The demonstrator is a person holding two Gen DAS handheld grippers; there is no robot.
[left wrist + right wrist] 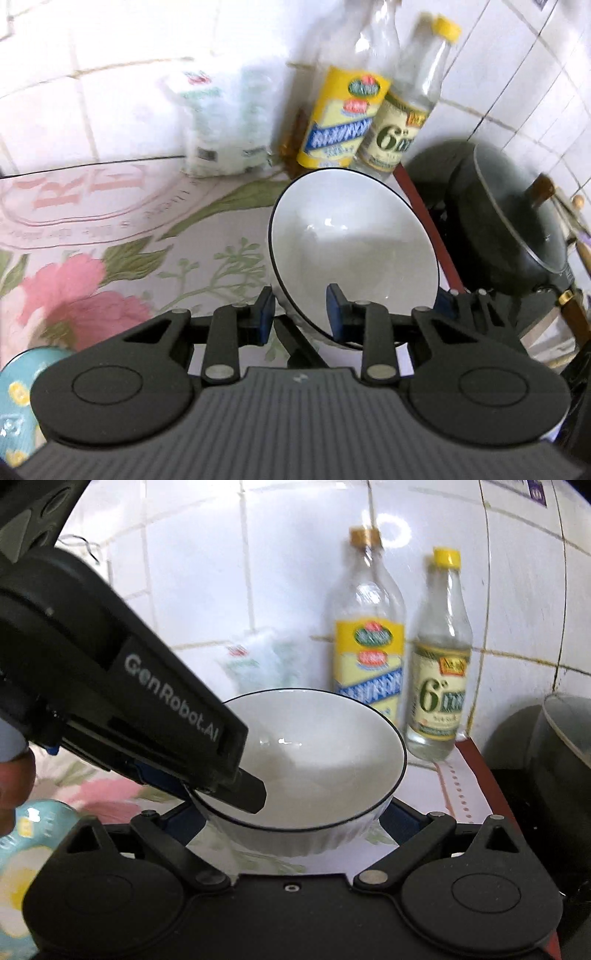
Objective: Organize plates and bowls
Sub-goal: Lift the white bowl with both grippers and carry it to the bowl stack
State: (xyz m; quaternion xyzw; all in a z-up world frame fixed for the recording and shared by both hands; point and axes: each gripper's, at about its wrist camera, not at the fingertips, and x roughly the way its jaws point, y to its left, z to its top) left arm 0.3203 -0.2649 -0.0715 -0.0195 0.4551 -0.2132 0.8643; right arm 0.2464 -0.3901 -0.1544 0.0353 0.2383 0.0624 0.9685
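A white bowl [354,251] with a thin black rim hangs tilted above the flowered tablecloth [110,266]. My left gripper [301,314] is shut on its near rim, one blue pad inside the bowl and one outside. In the right wrist view the same bowl [317,753] sits between the wide-set fingers of my right gripper [291,823], whose blue pads lie against its ribbed sides. The left gripper [247,794] reaches in from the left and pinches the rim. A light blue dish [18,406] with yellow flowers lies at the lower left.
Two glass bottles [369,657] [439,686] stand against the tiled wall behind the bowl, with a white bag [221,122] to their left. A dark pot with a glass lid [517,221] stands on the right. A hand [14,786] shows at the left edge.
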